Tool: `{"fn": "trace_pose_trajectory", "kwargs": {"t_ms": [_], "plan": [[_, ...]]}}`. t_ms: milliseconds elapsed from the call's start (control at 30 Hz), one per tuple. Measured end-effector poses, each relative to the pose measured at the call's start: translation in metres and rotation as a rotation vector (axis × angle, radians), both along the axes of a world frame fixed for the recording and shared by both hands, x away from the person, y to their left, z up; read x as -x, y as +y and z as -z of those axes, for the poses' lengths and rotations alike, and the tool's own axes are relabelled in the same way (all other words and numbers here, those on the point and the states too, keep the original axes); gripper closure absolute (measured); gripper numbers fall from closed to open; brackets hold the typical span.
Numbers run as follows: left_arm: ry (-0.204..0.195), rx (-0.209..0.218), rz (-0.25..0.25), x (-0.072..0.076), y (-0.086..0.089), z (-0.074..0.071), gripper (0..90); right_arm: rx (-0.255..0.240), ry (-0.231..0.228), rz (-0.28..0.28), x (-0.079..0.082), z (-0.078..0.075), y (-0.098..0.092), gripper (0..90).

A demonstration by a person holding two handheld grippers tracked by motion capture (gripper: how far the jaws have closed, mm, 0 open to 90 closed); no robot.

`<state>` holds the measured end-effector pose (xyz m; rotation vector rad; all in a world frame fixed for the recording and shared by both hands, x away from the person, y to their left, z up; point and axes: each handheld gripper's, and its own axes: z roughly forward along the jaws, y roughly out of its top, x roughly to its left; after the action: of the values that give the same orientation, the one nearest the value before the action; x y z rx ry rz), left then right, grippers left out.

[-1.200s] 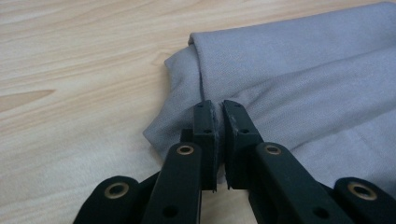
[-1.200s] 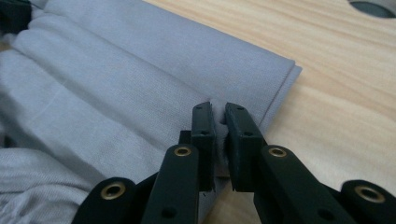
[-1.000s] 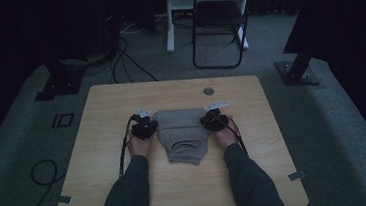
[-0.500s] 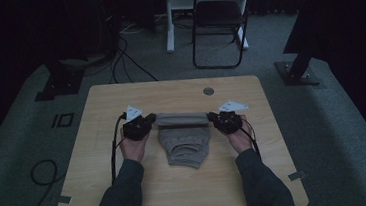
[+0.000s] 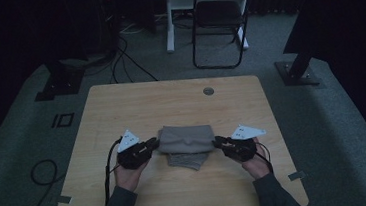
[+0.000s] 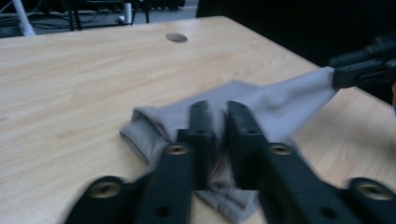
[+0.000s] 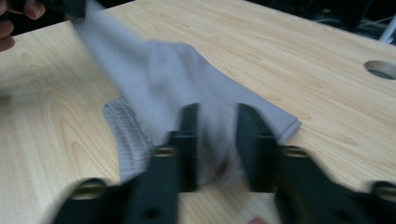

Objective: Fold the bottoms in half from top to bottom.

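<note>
A folded grey garment point(image 5: 186, 145) lies on the wooden table point(image 5: 171, 104) between the two grippers, a ribbed hem peeking out on the side nearest the person. The left gripper point(image 5: 150, 145) sits at the garment's left edge and the right gripper point(image 5: 219, 142) at its right edge, each pointing inward toward the other.

In the left gripper view the jaws stand parted, with a narrow gap, and the cloth point(image 6: 243, 112) lies just beyond and partly between their tips; they have just been opening, and the fabric looks loose there rather than pinched. In the right gripper view the jaws are likewise spread a little, having just been opening, with a fold of cloth point(image 7: 187, 79) between them but not visibly pressed. At the far end of that view the fabric rises in a stretched band toward the other gripper, though blur makes it hard to say whether it is caught there.

The garment looks light, soft and limp: a knit that will sag, drape and slide out of its fold if lifted from one point. It is not fragile or slippery. The likely best hold is on the two outer corners of a folded edge, pinching all layers together so that the stack moves as one.
</note>
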<state>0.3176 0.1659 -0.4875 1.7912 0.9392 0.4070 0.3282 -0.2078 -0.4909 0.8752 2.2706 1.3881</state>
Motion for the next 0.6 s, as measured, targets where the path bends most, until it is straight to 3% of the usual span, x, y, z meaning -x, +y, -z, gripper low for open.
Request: {"fn": "trace_pose_trajectory", "kwargs": {"t_ms": [67, 167, 267, 600], "plan": [[0.017, 0.013, -0.011, -0.006, 0.002, 0.001, 67.2, -0.018, 0.011, 0.021, -0.002, 0.001, -0.002, 60.7], [0.033, -0.029, -0.02, -0.014, -0.001, 0.006, 65.9, -0.005, 0.027, 0.056, -0.008, 0.004, 0.0, 58.4], [0.064, -0.059, -0.014, -0.021, -0.008, 0.014, 65.2, 0.039, 0.056, 0.073, -0.014, 0.014, 0.008, 57.4], [0.106, -0.129, 0.017, -0.025, -0.025, 0.033, 61.7, 0.116, 0.125, 0.014, -0.013, 0.037, 0.033, 53.4]]}}
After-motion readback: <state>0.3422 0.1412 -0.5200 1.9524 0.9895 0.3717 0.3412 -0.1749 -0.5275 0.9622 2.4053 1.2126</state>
